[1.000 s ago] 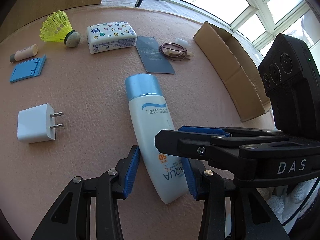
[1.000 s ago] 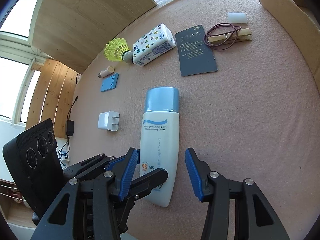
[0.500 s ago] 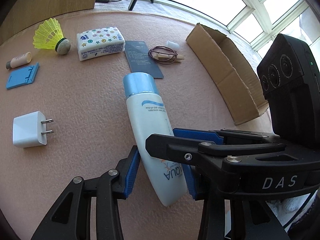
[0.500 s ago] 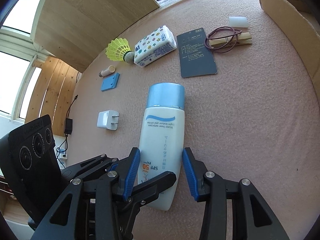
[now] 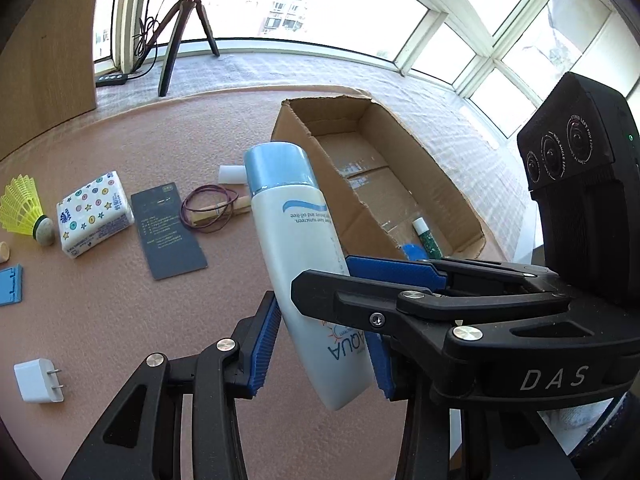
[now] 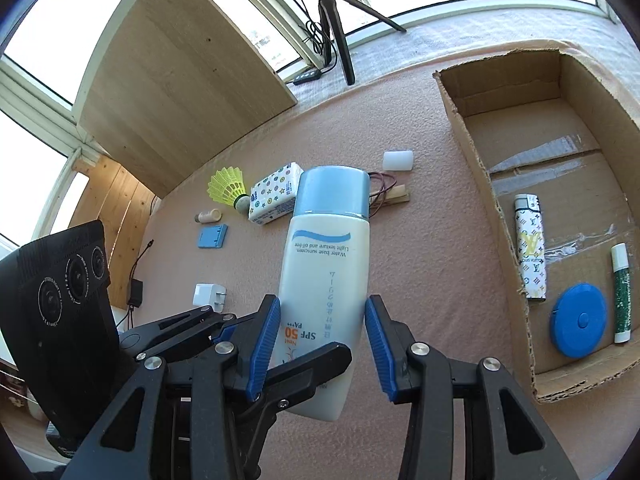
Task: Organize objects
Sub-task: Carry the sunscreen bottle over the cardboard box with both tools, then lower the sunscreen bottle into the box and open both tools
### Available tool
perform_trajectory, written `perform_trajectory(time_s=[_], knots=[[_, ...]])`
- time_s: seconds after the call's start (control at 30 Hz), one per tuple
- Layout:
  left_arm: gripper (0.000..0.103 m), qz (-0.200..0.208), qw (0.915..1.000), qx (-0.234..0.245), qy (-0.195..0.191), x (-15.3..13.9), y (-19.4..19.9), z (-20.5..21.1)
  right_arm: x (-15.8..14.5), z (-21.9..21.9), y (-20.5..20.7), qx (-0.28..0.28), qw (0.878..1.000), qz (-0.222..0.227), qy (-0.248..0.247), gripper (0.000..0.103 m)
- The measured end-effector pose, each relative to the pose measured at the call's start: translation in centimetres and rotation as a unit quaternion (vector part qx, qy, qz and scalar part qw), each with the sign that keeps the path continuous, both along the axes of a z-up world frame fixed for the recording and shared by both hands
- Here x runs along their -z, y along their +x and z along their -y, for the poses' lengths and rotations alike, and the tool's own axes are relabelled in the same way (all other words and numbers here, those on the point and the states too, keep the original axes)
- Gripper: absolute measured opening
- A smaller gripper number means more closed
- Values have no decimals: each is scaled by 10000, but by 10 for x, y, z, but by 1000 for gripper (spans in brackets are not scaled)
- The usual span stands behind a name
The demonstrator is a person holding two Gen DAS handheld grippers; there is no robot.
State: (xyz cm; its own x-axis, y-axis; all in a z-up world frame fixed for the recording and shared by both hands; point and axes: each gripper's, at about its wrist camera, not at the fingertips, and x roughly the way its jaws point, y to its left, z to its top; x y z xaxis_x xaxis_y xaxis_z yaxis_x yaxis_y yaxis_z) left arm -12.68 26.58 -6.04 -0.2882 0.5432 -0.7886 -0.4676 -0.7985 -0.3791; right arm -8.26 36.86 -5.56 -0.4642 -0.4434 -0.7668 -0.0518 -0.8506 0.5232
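A white sunscreen bottle (image 5: 304,248) with a light blue cap hangs above the pink table, cap pointing away from me. My left gripper (image 5: 322,354) is shut on its lower body, blue pads on both sides. My right gripper (image 6: 322,344) is shut on the same bottle (image 6: 324,264) from the other side, and its black arm (image 5: 460,312) crosses the left wrist view. The open cardboard box (image 5: 424,152) lies just beyond and right of the bottle. Inside that box (image 6: 472,152) lie a patterned lighter (image 6: 530,248), a blue round tape measure (image 6: 578,320) and a green-white tube (image 6: 622,292).
On the table to the left lie a yellow shuttlecock (image 5: 20,212), a tissue pack (image 5: 94,216), a dark card (image 5: 168,232), rubber bands on a clothespin (image 5: 208,212), a white block (image 5: 230,174), a white charger (image 5: 38,380) and a blue stand (image 5: 10,290). A tripod (image 5: 188,20) stands behind.
The right jaws closed onto the bottle. Both grippers then lifted it off the table and swung it toward the cardboard box, whose inside now shows.
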Motion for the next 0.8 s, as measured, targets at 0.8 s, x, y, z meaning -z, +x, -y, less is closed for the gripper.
perform_trajectory(time_s=[0.8], knots=[[45,-33,9978,636,-168,10,-44,-156,3,-129,-1,786,9962,-13,363,41]])
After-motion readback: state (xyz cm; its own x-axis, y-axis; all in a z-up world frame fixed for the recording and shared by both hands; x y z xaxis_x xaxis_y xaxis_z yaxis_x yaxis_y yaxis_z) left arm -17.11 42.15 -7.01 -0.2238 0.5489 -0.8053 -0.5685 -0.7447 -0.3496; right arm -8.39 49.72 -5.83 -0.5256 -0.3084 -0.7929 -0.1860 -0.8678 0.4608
